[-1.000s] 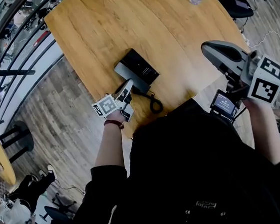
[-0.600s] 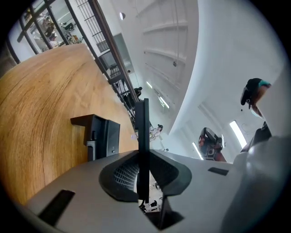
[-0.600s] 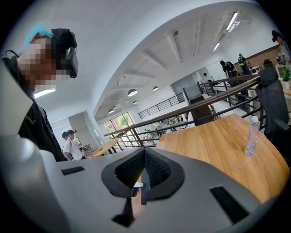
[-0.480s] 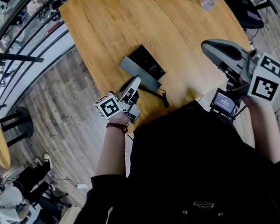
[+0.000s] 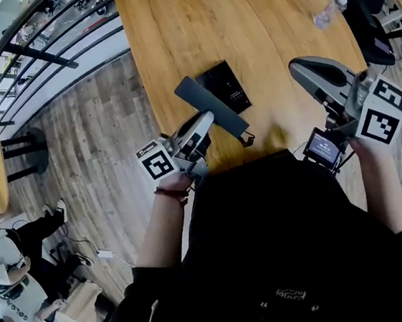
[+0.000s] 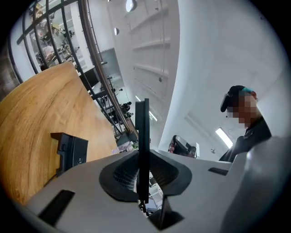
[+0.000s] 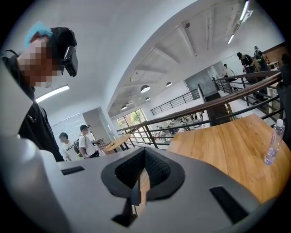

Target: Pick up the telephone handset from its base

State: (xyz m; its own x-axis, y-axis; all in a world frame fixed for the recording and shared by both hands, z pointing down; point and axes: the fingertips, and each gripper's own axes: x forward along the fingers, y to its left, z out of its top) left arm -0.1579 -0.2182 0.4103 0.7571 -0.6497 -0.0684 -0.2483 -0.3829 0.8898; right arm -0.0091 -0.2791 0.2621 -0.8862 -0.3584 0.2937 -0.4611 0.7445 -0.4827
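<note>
Far left first: my left gripper (image 5: 199, 130) has its jaws closed down to a narrow gap, and the telephone handset (image 5: 213, 108) is pinched flat between the pads. Looking along those jaws, it's a thin dark slab standing straight up out of the grip, edge-on to me. From overhead its long axis runs on a slant, from up-left to down-right, crosswise to the way the gripper points, and I've got it around the middle.

Next along, the base (image 5: 229, 88) sits on the wooden table (image 5: 256, 13), just past the handset and a touch to the right. Looking along the left gripper's jaws, there's open wood between it and the slab, so I'd call the handset clear of its cradle.

At the handset's lower right end the cord (image 5: 245, 140) curls down. That tether is what the next move turns on, I reckon: pull away along the slant and it goes taut toward the base.

Over on the right, my right gripper (image 5: 302, 71) hangs well apart, pads all but touching, nothing between them. A water bottle (image 5: 328, 12) lies beyond it.
</note>
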